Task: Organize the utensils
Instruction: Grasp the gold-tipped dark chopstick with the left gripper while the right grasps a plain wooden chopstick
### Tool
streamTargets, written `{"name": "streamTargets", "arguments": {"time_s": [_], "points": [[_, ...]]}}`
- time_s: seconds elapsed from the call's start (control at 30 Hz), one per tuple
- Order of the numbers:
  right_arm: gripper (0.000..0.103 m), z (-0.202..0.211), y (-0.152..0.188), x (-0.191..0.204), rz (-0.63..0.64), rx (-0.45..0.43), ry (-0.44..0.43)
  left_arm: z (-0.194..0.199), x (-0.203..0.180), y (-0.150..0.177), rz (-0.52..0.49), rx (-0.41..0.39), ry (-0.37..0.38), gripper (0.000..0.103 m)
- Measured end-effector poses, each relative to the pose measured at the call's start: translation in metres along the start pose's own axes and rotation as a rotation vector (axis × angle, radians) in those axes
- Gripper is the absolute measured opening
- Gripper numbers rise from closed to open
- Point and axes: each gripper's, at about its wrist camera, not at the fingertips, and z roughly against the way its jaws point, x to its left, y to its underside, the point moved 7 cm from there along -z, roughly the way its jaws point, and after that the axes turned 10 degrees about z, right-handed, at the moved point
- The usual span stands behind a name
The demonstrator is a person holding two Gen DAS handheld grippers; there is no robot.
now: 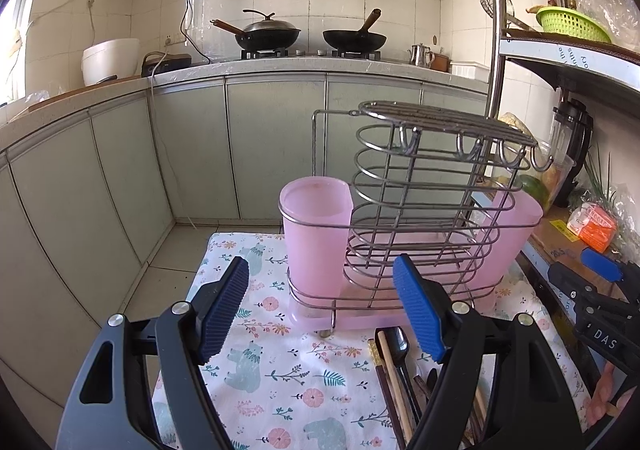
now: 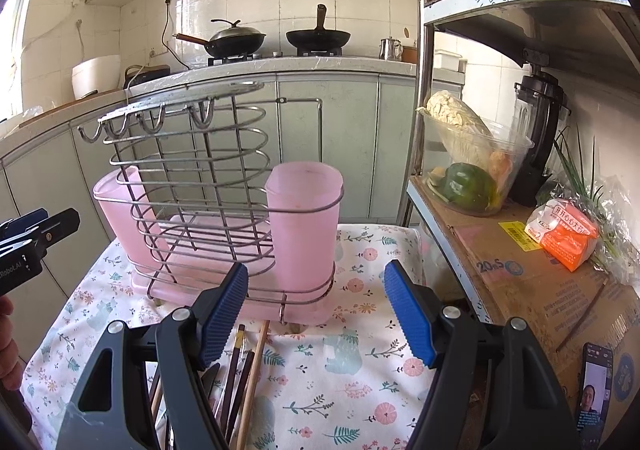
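Chopsticks and a dark spoon make up the bundle of loose utensils lying flat on the floral-print tablecloth, at about five o'clock in the left wrist view and seven o'clock in the right wrist view. None of them sits in a container.

Just beyond the bundle stands the chrome wire utensil rack on its pink plastic drip tray. A translucent pink plastic cup fills the rack's end ring at twelve o'clock from the left gripper; its inside looks bare as far as the rim allows. A second pink plastic cup sits in the opposite end ring; its contents cannot be seen. The wire middle section between them holds nothing visible, and the hooks under the rack's top plate hang bare.

The left gripper hovers above the cloth with its blue-padded jaws spread wide, gripping nothing. The right gripper is likewise splayed apart and unloaded, its left finger over the utensil bundle.

At two o'clock in the right wrist view, a clear plastic tub on the cardboard-lined shelf holds vegetables, one of them dark green.
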Motion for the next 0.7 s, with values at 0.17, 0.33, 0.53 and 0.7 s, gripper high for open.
{"name": "streamTargets", "arguments": {"time_s": [0.17, 0.33, 0.53, 0.7], "points": [[0.069, -0.005, 0.013, 0.002, 0.015, 0.054, -0.030, -0.004, 0.008, 0.011, -0.014, 0.050, 0.016, 0.075], [0.064, -0.016, 0.033, 0.005, -0.001, 0.145, -0.095, -0.015, 0.013, 0.035, -0.022, 0.162, 0.056, 0.074], [0.060, -0.030, 0.054, 0.007, -0.061, 0.231, -0.172, -0.034, 0.007, 0.069, -0.010, 0.347, 0.125, 0.050], [0.044, -0.037, 0.069, 0.011, -0.097, 0.291, -0.234, -0.053, 0.000, 0.097, 0.041, 0.504, 0.185, 0.032]]}}
